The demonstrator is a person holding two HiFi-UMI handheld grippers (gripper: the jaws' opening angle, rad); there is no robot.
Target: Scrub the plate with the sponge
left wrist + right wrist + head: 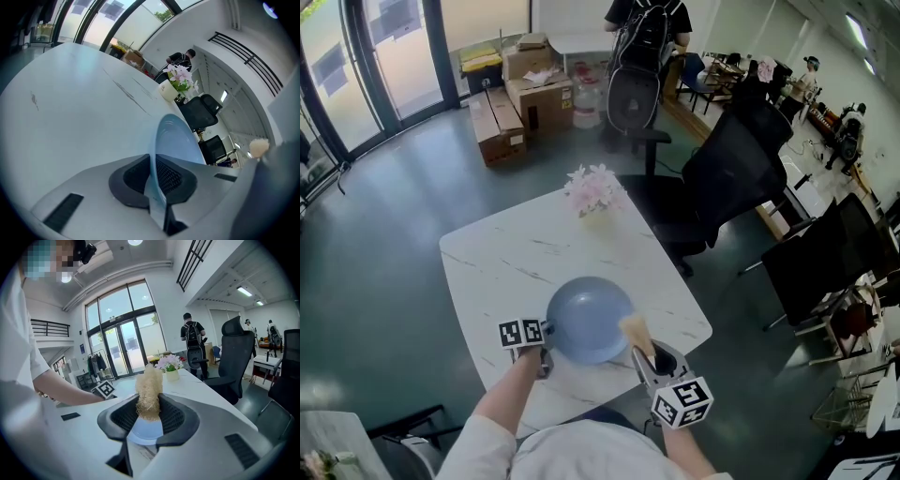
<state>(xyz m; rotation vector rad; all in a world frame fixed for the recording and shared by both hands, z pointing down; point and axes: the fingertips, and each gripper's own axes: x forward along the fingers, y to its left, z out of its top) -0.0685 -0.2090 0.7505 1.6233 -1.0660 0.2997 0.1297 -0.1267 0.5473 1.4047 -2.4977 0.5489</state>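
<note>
Blue plate [589,319] rim clamped in left hand-held gripper [157,171]; right hand-held gripper [150,412] pinches sponge [149,389] alongside.

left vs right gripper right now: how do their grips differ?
The left gripper is shut on the blue plate, its thin rim edge-on between the jaws; the right gripper is shut on the tan sponge, a fibrous wad sticking out past the jaws. Left holds the plate's left rim; right sits at its right edge. Both grip something above the white table.
</note>
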